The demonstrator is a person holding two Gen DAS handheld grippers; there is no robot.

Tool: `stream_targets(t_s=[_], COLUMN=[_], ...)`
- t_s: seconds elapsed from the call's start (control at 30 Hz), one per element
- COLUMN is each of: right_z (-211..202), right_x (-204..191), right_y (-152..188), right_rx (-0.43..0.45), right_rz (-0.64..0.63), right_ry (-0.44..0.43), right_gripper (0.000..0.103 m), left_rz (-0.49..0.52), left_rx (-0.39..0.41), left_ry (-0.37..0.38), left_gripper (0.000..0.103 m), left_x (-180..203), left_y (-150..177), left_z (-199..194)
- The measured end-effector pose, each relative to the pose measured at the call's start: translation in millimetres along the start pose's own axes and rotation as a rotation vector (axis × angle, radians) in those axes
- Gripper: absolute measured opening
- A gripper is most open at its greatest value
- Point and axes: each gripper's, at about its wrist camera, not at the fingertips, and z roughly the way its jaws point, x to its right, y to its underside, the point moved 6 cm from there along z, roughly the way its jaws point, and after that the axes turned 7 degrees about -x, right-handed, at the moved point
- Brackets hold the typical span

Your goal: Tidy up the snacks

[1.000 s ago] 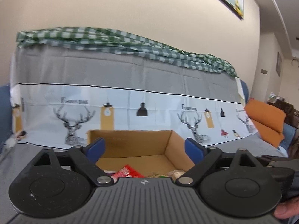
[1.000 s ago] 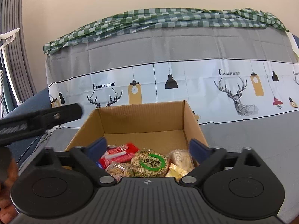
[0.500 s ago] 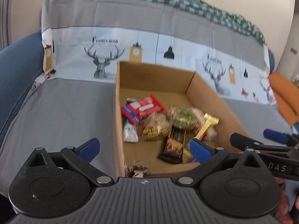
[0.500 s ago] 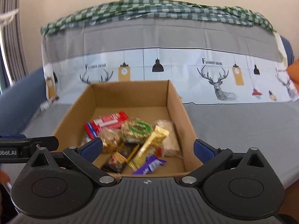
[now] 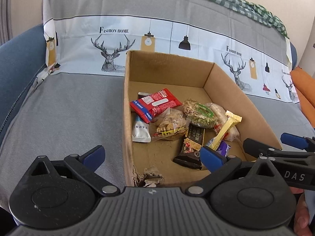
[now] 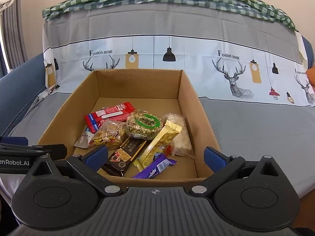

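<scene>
A: How should the step in hand be done well?

B: By judgement, one packet should be singled out first. The left gripper (image 5: 152,156) is held with its jaws spread wide, nothing between them, straddling the near left wall of the cardboard box (image 5: 126,118). It should be shifted inward so both fingers clear that wall. The right gripper (image 6: 156,156) is likewise seen wide open and empty, above the near edge. The purple bar (image 6: 155,169) lies nearest it and could be taken alone.

A: Where are the snacks, and how are they described?

B: A loose heap is seen on the box floor, the box resting on a grey sofa cover (image 5: 65,106). A red packet (image 5: 155,104), a green-labelled round cake (image 6: 144,123), a gold bar (image 6: 159,144) and a black bar (image 6: 124,154) are overlapped, so neighbours may be dragged.
</scene>
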Motion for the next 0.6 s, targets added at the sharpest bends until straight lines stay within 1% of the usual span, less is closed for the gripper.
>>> stream_targets(t_s=[0.6], right_z=[5.3], right_x=[0.5], right_y=[0.0], right_rx=[-0.02], right_rz=[0.013], right_ry=[-0.004], right_gripper=[0.102], left_rz=[0.0], left_rx=[0.011], left_ry=[0.002], left_gripper=[0.102], left_x=[1.9], left_y=[-0.2], left_z=[-0.5])
